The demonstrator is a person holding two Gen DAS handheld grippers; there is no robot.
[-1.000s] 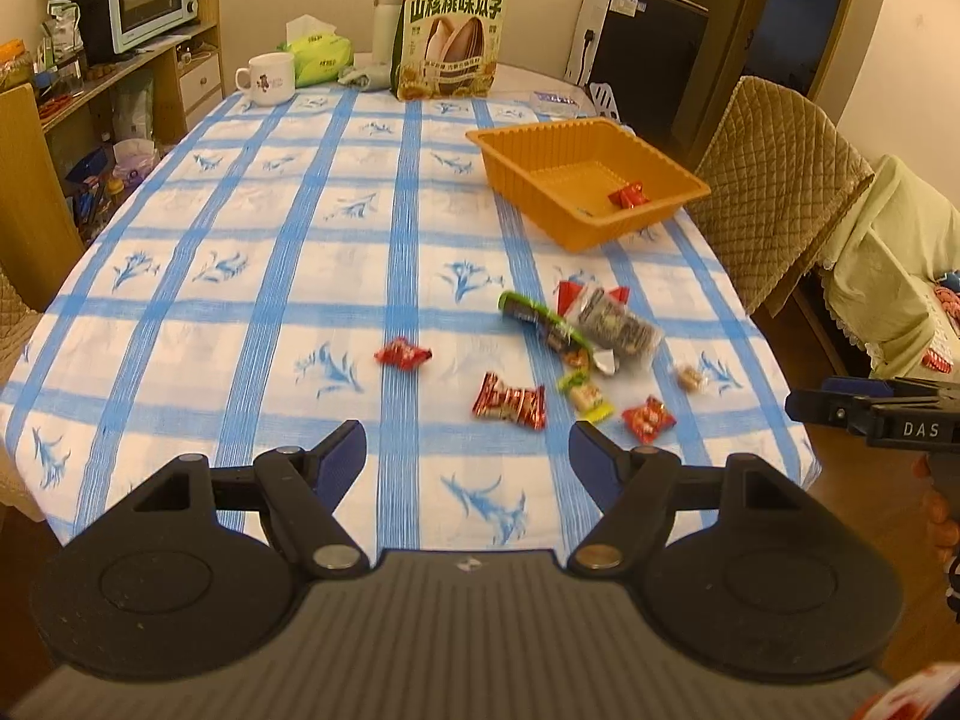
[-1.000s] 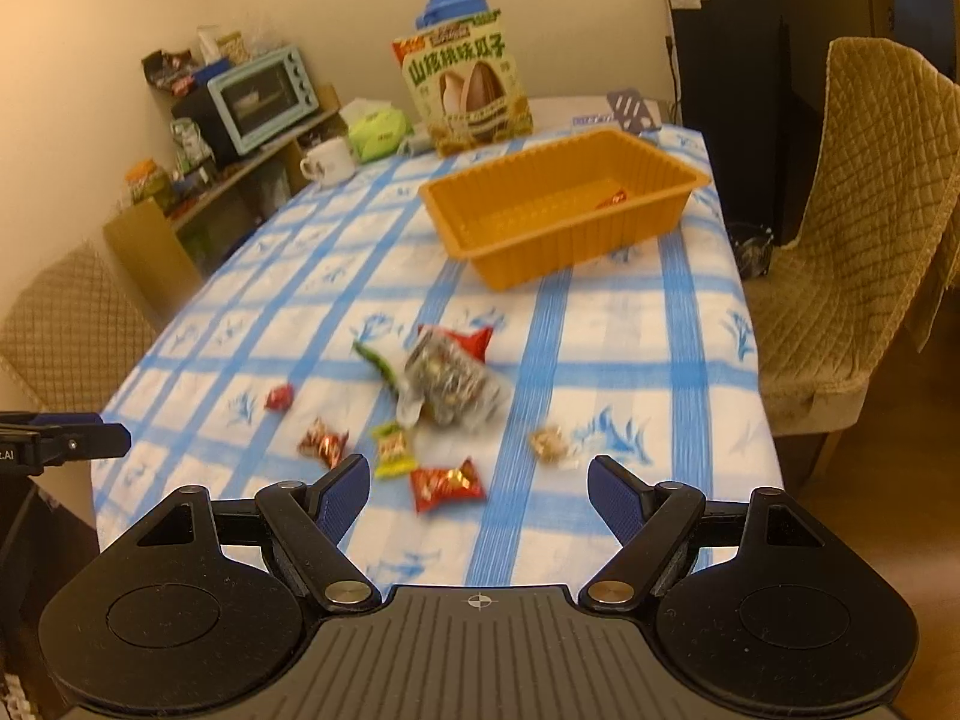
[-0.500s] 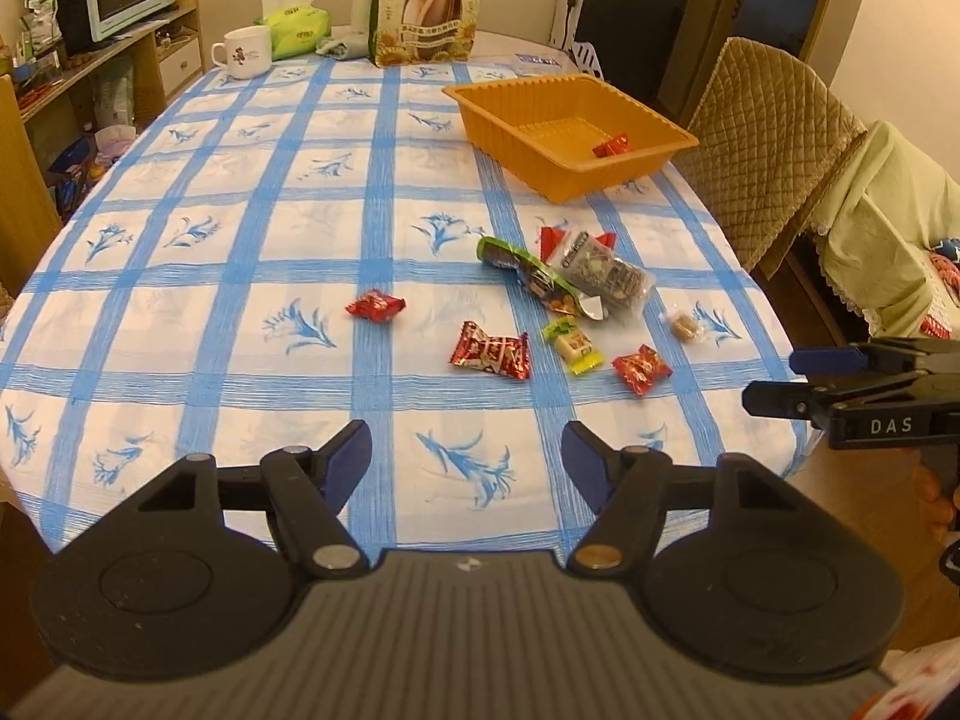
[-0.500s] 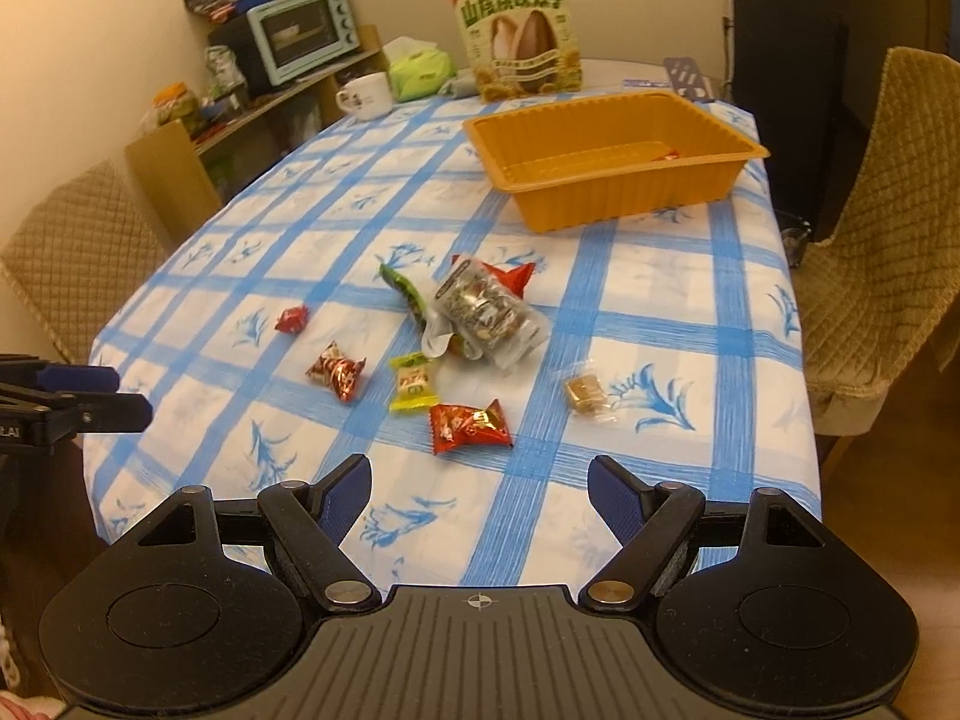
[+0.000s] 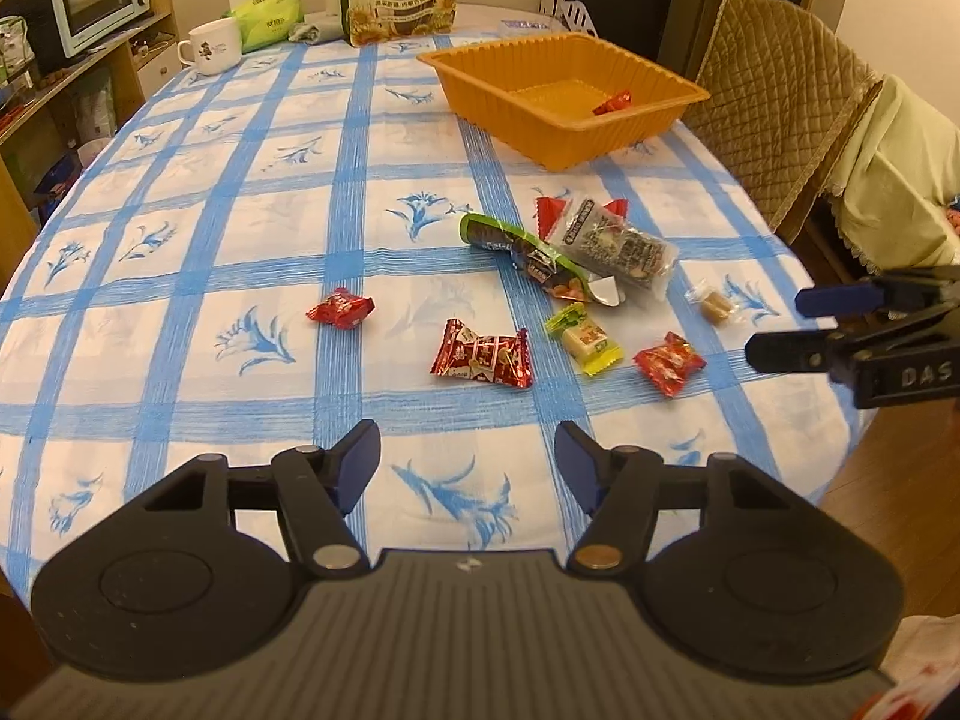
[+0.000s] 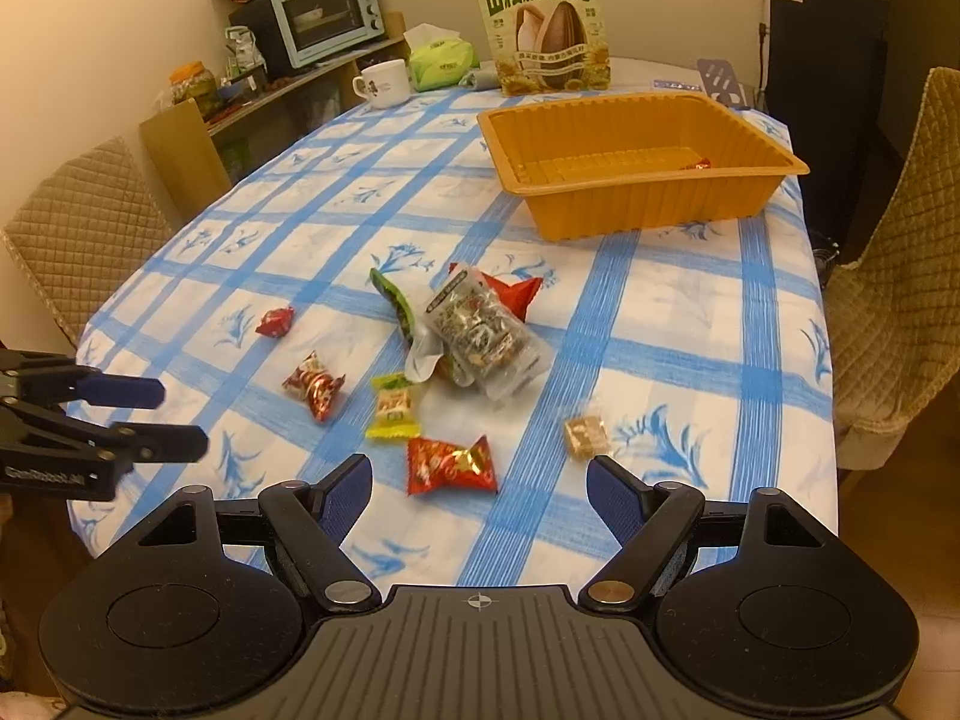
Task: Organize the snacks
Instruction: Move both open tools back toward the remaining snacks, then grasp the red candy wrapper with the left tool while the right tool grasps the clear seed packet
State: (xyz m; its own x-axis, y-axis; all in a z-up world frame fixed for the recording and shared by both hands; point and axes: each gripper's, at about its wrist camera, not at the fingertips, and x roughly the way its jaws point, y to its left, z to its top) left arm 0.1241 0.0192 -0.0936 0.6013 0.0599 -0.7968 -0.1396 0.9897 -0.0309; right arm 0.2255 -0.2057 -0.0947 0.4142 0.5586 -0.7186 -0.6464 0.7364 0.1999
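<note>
Right now both tools hang above the near edge of a table spread with a blue-and-white checked cloth (image 5: 252, 198), and neither touches a snack. Seen from its own camera, the left gripper (image 5: 467, 461) has its blue-padded fingers spread wide with nothing between them; the right gripper (image 6: 479, 491) is likewise parted and empty above the cloth. A loose scatter of snacks lies ahead of them: a small red candy (image 5: 339, 308) off to the left by itself, a red-and-white printed candy packet (image 5: 483, 354) nearer the middle, a yellow-green wrapped sweet (image 5: 583, 338) just beside it, and a shiny red foil candy (image 6: 451, 465) closest to the right gripper. Behind these sits a small heap, in which a clear bag of mixed dark pieces (image 6: 480, 336) rests on a long green wrapper (image 5: 522, 255) and a red triangular packet (image 6: 513, 291). A small tan sweet in clear wrap (image 6: 585, 435) lies apart on the right side. Farther back stands an orange ribbed plastic tray (image 6: 642, 204), with one red candy (image 5: 613, 102) already on its floor near the far corner. At the far end of the table are a tall green sunflower-seed box (image 6: 543, 24), a white mug (image 6: 381, 83) and a green tissue pack (image 6: 441, 63).
</note>
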